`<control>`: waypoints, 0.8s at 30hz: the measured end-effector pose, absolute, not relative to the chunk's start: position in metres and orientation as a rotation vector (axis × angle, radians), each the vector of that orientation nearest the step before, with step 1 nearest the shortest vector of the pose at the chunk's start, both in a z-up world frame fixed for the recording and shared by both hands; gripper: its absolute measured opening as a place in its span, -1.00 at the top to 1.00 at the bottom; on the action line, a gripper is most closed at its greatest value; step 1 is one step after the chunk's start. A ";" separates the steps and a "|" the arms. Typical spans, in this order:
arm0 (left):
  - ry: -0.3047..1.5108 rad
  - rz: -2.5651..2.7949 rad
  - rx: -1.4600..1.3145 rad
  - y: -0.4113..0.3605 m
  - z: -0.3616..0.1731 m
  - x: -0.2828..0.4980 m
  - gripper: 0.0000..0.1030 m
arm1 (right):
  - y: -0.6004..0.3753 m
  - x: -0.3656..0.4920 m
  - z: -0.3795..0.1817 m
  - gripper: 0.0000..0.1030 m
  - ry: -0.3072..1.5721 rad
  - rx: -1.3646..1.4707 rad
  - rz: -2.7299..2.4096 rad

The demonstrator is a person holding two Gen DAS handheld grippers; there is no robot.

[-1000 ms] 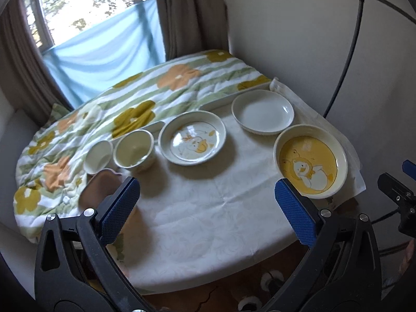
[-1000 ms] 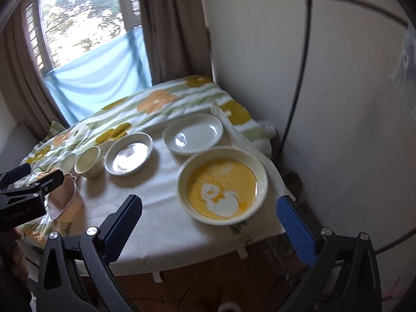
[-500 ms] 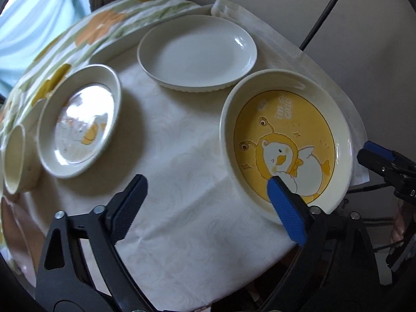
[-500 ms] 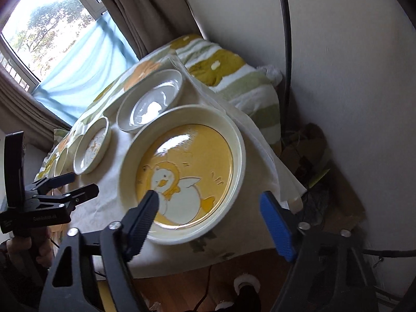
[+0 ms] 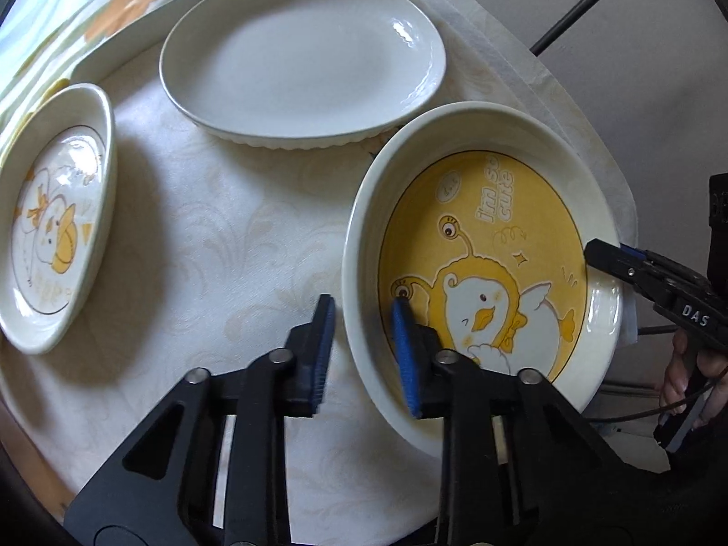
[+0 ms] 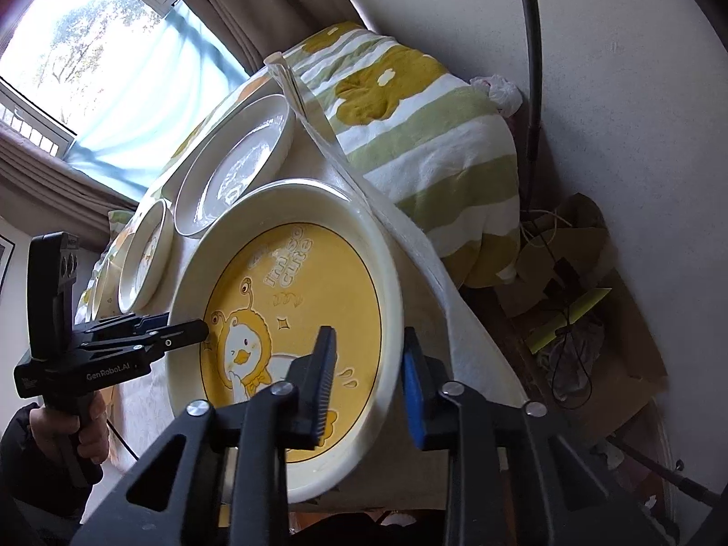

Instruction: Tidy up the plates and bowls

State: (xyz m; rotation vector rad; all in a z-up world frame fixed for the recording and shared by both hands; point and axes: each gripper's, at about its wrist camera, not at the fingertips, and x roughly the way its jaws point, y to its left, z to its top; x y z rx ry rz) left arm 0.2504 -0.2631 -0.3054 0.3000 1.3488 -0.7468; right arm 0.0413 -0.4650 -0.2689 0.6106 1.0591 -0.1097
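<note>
— Left claw [image 5: 361, 318] first: how wide, and on what?
— Nearly together. Its jaws straddle the near-left rim of the yellow duck plate [image 5: 482, 268], one blue pad inside the wall, one outside over the cloth; the rim fills the narrow gap and the pads appear to press on it.
— And the right claw [image 6: 368, 364]?
— Jaws closing, with the same plate's opposite rim between them: one pad over the yellow inside, the other outside the wall. The gap is small, and the pads look to be on the rim.
— So both are on one dish?
— Yes, on opposite edges. Each wrist view shows the other claw's tips at the far rim.
— Where does the plate sit?
— At the corner of the bench [image 5: 218, 245], on a pale patterned cloth, close to the edge by the wall.
— Around it?
— A plain white plate [image 5: 300, 63] just behind it, rims nearly touching. A smaller duck-print plate [image 5: 59, 218] to the left, apart. Beyond the bench, a floral striped quilt [image 6: 432, 136], curtains and a window [image 6: 77, 59].
</note>
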 end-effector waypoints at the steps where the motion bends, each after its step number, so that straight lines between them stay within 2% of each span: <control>1: 1.345 -0.749 0.304 -0.265 -0.304 0.250 0.64 | -0.465 0.041 -0.269 0.63 1.063 0.605 -0.111; 5: 1.330 -0.747 0.316 -0.268 -0.302 0.249 0.68 | -0.470 0.043 -0.272 0.76 1.068 0.613 -0.106; 14: 1.289 -0.738 0.338 -0.273 -0.293 0.232 0.68 | -0.470 0.045 -0.272 0.76 1.078 0.600 -0.088; 24: 1.264 -0.670 0.276 -0.242 -0.272 0.215 0.68 | -0.459 0.053 -0.259 0.76 1.092 0.536 -0.030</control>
